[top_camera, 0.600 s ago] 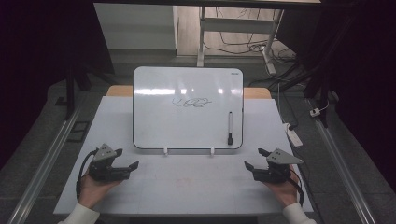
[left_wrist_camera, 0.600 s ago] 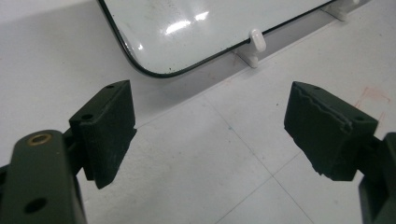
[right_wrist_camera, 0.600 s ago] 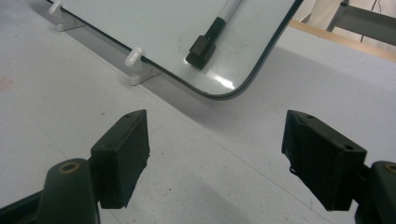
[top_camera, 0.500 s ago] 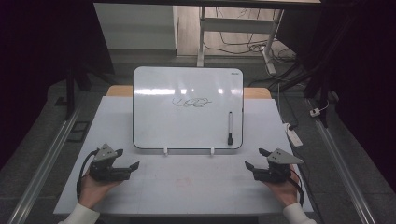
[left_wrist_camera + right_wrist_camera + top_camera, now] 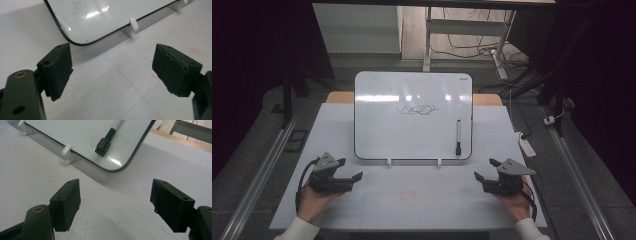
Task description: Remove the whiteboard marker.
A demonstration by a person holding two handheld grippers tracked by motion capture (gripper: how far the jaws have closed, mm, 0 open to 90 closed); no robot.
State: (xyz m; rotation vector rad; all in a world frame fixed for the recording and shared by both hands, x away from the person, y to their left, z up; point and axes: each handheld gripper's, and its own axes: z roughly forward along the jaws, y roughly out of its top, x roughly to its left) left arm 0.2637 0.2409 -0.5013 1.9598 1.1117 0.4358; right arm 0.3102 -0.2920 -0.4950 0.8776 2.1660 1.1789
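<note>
A: High view: white table (image 5: pixel 412 200), whiteboard (image 5: pixel 412 100) propped near its far half, black scribble (image 5: pixel 416 109) at the centre, marker (image 5: pixel 458 136) lying on the board's right side, cap end toward the lower edge. Left gripper (image 5: pixel 352 170) resting low at the table's near left, right gripper (image 5: pixel 483 170) at the near right, both well apart from the board.

B: State of the tongs?

A: Both released, jaws spread wide, nothing between them.

B: Left gripper view?

A: Two black jaws apart over bare table (image 5: pixel 112 82); rounded board corner (image 5: pixel 75 22) ahead, a white support clip (image 5: pixel 133 24) at its lower edge.

B: Right gripper view?

A: Jaws likewise apart; marker's black end (image 5: pixel 102 146) lying on the board just inside its corner, another white clip (image 5: pixel 66 150) nearby.

B: Risks from here?

A: Likely a reach for the marker. Approached too flat, a jaw could nudge it along the glossy surface or push the board off its clips. Pinched near the tip, could swing loose or smear the scribble.
</note>
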